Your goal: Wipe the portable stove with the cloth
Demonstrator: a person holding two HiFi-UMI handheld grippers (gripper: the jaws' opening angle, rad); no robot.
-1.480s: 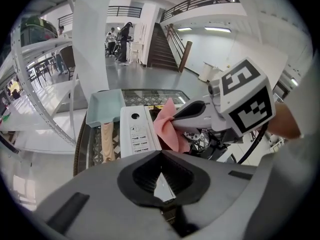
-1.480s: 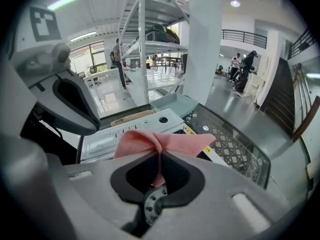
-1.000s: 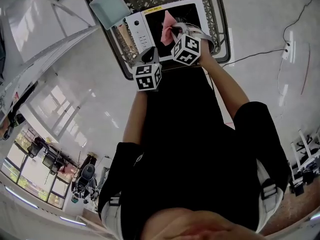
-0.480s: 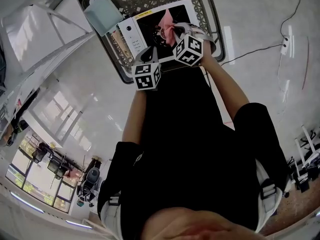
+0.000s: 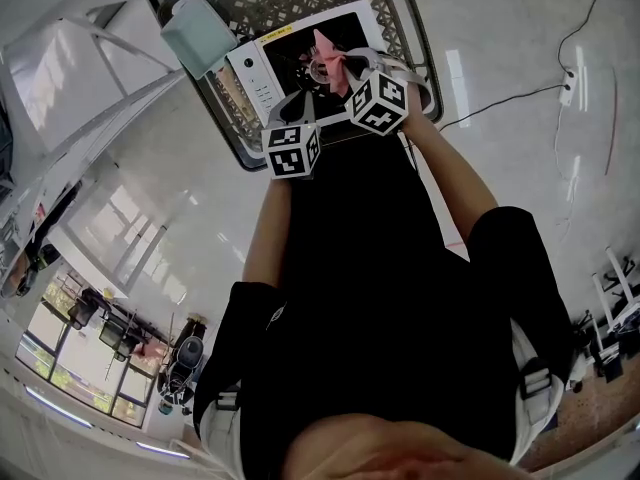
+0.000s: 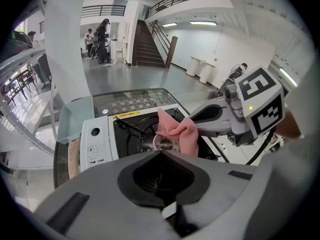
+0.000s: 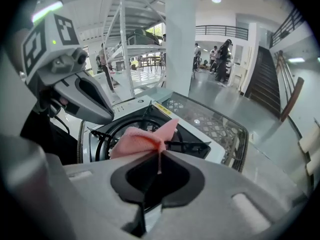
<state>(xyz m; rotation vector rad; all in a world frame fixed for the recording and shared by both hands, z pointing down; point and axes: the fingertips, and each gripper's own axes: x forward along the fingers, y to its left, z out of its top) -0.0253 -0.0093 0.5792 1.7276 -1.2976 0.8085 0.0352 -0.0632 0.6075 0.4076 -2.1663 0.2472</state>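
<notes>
Since a second ago the portable stove [image 5: 255, 68] and its table have slid a little up and left in the head view, while both grippers' marker cubes hold nearly the same places. Nearest, the left gripper [image 6: 160, 152] has its jaws pressed together with nothing between them; it hangs over the stove's near edge, just beside the right gripper [image 7: 160, 152]. That right one pinches a pink cloth [image 7: 140, 139] at its jaw tips, with a corner of the fabric sticking up past them. From the left gripper view the cloth [image 6: 177, 131] lies bunched on the black cooktop, touching the round burner cap [image 6: 163, 143] on its right side, inside the ring of the pan support [image 7: 187, 144]. The stove's white control panel [image 6: 95, 141] runs along the left of the cooktop. A pale teal container [image 5: 200, 33] sits just beside that panel. All of this rests on a lattice-patterned glass table [image 6: 132, 104]. Beyond it stretch a glossy tiled floor [image 5: 510, 38], a white pillar [image 7: 181, 39], a dark staircase [image 6: 147, 46] and several people [image 6: 97, 34] standing far off.
</notes>
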